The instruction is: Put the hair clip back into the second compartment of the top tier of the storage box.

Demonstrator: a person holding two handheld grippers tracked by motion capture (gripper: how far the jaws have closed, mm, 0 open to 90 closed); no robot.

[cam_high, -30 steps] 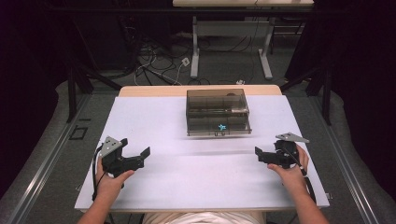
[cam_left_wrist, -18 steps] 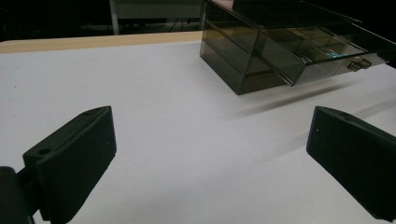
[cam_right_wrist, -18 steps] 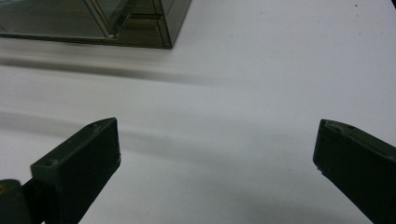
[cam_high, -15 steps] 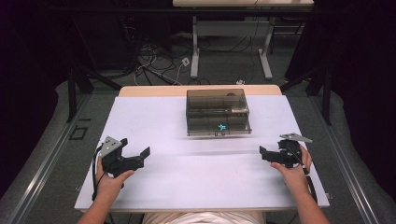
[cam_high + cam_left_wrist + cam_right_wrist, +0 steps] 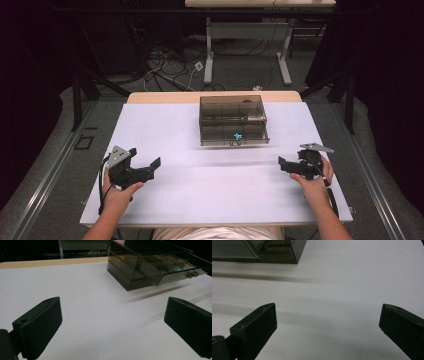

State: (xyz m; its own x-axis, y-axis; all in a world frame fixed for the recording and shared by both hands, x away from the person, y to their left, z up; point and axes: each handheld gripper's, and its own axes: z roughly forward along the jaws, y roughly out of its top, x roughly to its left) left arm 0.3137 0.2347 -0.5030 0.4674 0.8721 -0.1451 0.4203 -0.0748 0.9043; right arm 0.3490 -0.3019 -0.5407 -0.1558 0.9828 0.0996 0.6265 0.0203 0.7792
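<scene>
A smoky see-through drawer box point(image 5: 232, 112) stands at the middle back of the white table point(image 5: 210, 190). Its lower drawer point(image 5: 235, 136) is pulled out a little, and a small blue thing point(image 5: 238, 135) lies inside it. In the left gripper view the open drawer point(image 5: 172, 268) juts toward the right, with the blue thing point(image 5: 178, 269) near its handle. My left gripper point(image 5: 146, 157) rests at the front left, open and holding nothing point(image 5: 112, 301). At the front right, my right gripper point(image 5: 291, 159) is open over bare table point(image 5: 329, 307), with the box corner point(image 5: 287, 250) ahead to its left.
A bare wooden strip point(image 5: 165, 97) runs along the table's back edge. Behind the table, cables point(image 5: 165, 70) lie on the floor by another desk's legs point(image 5: 210, 55). Dark curtains hang on both sides.
My right gripper has shifted slightly to the right and turned a little. The left gripper and the drawer box have stayed put.
</scene>
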